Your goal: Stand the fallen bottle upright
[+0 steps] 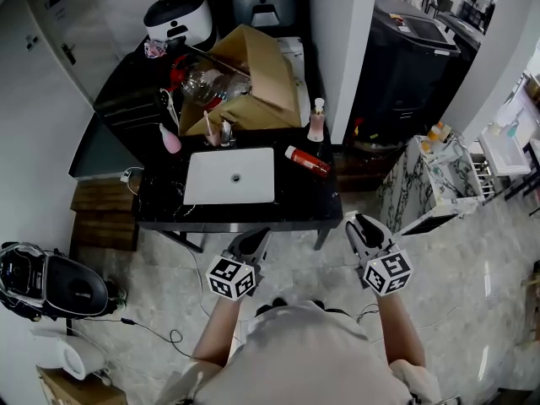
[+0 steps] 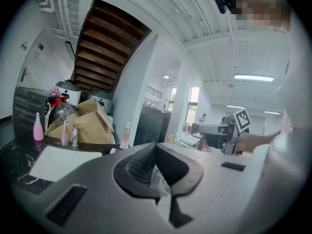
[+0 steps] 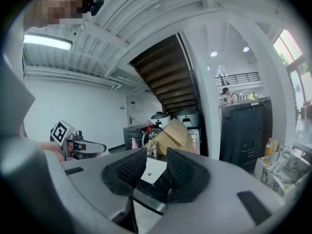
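Black is the table (image 1: 295,201), and on it the red bottle (image 1: 306,160) lies on its side, just to the right of the white sink (image 1: 211,184). Its white cap points toward the sink. Behind it, a pink bottle (image 1: 316,121) stands upright beside a brown cardboard box (image 1: 261,74).

Both grippers are held in front of the near edge of the table, well apart from the red bottle. The left gripper (image 2: 156,152) has its jaws together at the tips and holds nothing. The right gripper (image 3: 156,167) has its jaws somewhat apart, and between them only the table and the sink are seen far off; no object is gripped.
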The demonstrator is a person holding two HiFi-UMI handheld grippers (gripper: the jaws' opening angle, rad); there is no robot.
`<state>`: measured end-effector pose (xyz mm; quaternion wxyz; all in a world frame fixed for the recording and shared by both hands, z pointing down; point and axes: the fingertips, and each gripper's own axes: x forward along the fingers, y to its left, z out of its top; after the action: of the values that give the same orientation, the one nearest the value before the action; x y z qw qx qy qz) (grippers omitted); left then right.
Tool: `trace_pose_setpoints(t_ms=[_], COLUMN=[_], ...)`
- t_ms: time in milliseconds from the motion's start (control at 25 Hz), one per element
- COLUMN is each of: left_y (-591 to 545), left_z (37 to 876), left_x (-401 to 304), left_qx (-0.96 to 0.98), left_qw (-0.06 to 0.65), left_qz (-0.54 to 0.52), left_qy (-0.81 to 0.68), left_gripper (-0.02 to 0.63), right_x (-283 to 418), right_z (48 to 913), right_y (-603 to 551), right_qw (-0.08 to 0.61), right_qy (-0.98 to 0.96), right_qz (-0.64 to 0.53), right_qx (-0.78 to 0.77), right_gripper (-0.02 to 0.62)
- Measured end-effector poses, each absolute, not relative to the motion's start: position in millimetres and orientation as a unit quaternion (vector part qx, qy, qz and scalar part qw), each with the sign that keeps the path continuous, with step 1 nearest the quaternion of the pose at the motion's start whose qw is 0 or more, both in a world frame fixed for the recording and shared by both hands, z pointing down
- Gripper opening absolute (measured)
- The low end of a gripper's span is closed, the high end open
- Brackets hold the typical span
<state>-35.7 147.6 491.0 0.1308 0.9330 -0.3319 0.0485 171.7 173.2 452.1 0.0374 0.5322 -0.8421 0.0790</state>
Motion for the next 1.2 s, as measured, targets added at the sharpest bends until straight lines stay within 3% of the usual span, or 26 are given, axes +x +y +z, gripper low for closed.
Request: trace_pose_setpoints(t_ms=[760,1200], left_y=[143.2,143.2], left_z=[504.5,509.2], left_x=[-77.8,-95.7], left_qx=[0.938,0.936], left_qw=[0.145,0.145], left_qz=[0.051,0.052], left_qy=[-0.311,-0.316], left_gripper=[0.008,0.008], right_x=[126.9,117.6], right_z=[461.0,467.7], right_y=[172.8,174.3], right_qw=[0.034,0.034], right_qy=[-0.831,-0.825], right_qz=[0.088,0.088], right_qx=[0.548,0.557], right_gripper=[0.295,0.316])
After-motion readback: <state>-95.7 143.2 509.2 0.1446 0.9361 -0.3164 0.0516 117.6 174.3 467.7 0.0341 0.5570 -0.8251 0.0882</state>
